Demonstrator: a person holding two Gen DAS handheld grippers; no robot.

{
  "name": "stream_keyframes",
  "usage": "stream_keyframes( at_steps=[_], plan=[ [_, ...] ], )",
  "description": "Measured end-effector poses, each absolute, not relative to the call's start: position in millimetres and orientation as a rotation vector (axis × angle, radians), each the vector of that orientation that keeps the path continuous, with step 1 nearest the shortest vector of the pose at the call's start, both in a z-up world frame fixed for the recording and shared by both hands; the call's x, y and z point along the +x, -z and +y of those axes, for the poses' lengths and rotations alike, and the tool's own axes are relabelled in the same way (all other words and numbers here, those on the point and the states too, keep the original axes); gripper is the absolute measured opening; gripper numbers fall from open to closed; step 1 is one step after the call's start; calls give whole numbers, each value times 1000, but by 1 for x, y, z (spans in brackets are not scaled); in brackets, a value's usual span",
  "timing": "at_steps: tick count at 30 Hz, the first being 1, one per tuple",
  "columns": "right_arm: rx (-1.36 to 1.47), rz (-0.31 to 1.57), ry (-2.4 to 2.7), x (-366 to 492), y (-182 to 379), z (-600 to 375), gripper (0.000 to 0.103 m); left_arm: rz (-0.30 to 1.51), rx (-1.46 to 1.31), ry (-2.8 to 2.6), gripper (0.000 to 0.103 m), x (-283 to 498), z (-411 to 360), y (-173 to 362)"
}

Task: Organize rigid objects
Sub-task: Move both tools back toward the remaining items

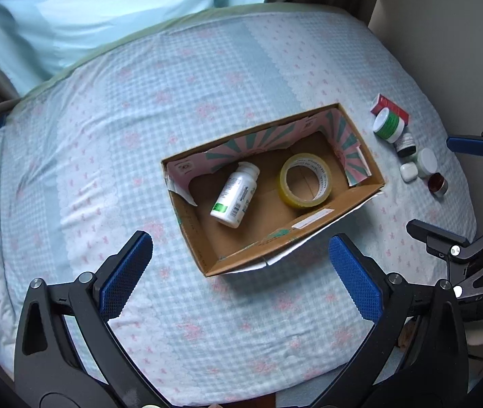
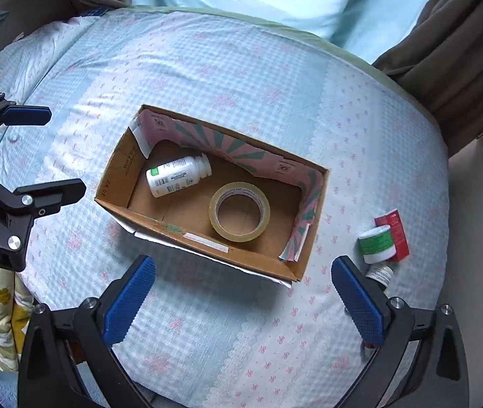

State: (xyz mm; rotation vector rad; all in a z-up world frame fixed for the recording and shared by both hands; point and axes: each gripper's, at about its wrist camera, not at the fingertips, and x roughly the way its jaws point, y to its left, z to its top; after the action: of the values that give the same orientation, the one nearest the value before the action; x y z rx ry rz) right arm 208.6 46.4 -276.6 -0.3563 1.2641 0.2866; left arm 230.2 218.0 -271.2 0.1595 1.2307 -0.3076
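An open cardboard box (image 1: 360, 200) is seen on a bed covered with a light blue checked quilt (image 1: 105, 136) carrying small pink motifs. Inside the box, a white pill bottle (image 1: 235, 194) lies on its side toward one end, and a roll of clear yellowish tape (image 1: 304, 181) lies flat beside it, apart from the bottle. Outside the box, near its short end, a cluster of small items is gathered: a red carton (image 1: 389, 106), a green-labelled white jar (image 1: 388, 124) resting against it, a small dark bottle (image 1: 405, 145), a white-lidded jar (image 1: 426, 162), a small white case (image 1: 409, 171) and a dark red tin (image 1: 438, 184). The left tool (image 1: 238, 272) is held above the quilt with its blue pads spread wide, gripping nothing. The right tool (image 2: 243, 301) is likewise held apart and unloaded, just beside the green-labelled jar.
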Motion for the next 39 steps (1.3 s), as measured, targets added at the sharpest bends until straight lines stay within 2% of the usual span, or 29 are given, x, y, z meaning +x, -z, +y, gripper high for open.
stream_keyframes(
  at_steps=[9,20,28,39],
  plan=[
    [-134,1223,-86,164,229,-36,103,1160,186,394,103,223,164,226],
    [94,1218,134,127,214,-160,103,1188,271,553,103,245,51,218],
    [254,1230,267,134,238,-240,103,1249,369,671,103,280,-53,252],
    [405,1307,322,172,319,-306,103,1384,514,739,103,326,-161,345]
  ],
)
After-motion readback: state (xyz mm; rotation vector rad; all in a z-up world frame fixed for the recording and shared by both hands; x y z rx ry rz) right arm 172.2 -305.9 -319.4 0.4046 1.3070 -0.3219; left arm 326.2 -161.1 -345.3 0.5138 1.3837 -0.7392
